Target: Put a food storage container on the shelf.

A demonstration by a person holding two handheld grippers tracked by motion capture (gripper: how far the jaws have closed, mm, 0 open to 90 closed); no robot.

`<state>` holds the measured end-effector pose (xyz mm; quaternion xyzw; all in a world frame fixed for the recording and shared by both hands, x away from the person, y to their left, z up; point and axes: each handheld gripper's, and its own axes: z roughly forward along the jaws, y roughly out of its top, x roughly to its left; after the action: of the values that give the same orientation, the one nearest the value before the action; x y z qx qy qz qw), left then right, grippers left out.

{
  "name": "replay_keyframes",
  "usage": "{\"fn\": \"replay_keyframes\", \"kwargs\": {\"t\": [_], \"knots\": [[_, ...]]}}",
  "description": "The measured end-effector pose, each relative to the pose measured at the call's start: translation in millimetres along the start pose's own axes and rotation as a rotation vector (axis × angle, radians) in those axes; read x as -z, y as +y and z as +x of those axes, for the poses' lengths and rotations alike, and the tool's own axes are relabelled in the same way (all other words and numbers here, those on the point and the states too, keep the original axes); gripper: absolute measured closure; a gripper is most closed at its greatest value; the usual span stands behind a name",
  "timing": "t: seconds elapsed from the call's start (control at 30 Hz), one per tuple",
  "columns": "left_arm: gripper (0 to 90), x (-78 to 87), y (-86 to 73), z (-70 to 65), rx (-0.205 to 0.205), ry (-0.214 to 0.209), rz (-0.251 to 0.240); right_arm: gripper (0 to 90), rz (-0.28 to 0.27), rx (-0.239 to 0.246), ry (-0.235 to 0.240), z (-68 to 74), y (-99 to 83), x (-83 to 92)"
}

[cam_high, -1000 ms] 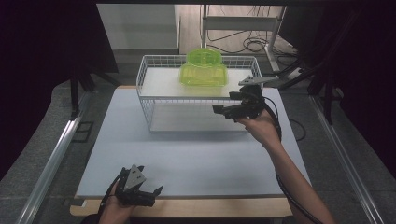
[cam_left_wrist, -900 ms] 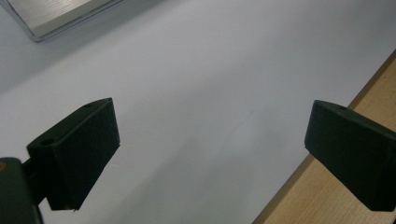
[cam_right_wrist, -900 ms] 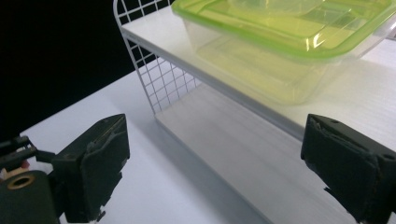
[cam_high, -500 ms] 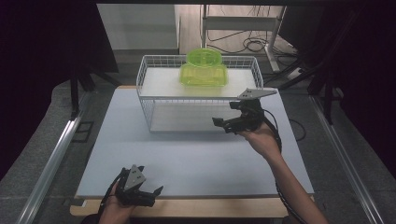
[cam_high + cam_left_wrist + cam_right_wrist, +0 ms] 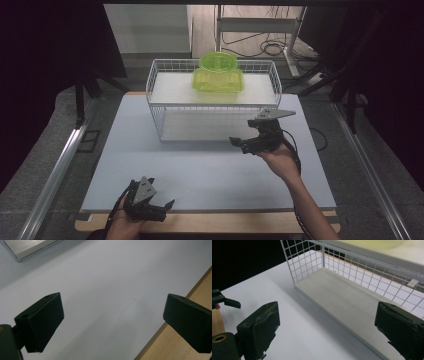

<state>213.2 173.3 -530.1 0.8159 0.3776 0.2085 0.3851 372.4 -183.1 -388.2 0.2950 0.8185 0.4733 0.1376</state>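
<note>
Green plastic container (image 5: 218,74), the likely object of the work, sits on the top shelf of the white wire rack (image 5: 165,107) at the far middle of the desk (image 5: 200,165), raised so a reach from the near side can get at it. Below it the rack's lower shelf (image 5: 352,302) lies bare. Right hand-held gripper (image 5: 243,143) hovers just near the rack's right end, jaws spread and holding nothing. Left hand-held gripper (image 5: 157,207) idles at the near edge, also agape; its purpose I can't quite tell.
</note>
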Motion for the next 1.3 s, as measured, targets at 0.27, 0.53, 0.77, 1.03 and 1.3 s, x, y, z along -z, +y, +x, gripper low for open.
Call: {"fn": "replay_keyframes", "kwargs": {"t": [0.27,0.53,0.77,1.03,1.3], "knots": [[3.1,0.0,0.0,-0.4,-0.004,-0.001,0.002,3.1,0.029,0.000,-0.028,-0.1,-18.2,-1.3],[3.1,0.5,0.1,-0.6,-0.007,-0.003,-0.001,1.8,0.026,-0.006,-0.033,4.2,-38.3,3.6],[3.2,0.4,0.2,-0.8,-0.008,-0.003,0.000,1.3,0.022,0.003,-0.030,12.1,-50.4,7.0],[3.2,0.2,0.3,-1.1,-0.009,-0.003,0.000,1.4,0.016,0.007,-0.032,19.6,-65.9,12.7],[3.2,-0.3,0.3,-1.3,-0.010,-0.005,0.002,1.4,0.036,-0.004,-0.044,18.1,-88.1,18.8]]}}
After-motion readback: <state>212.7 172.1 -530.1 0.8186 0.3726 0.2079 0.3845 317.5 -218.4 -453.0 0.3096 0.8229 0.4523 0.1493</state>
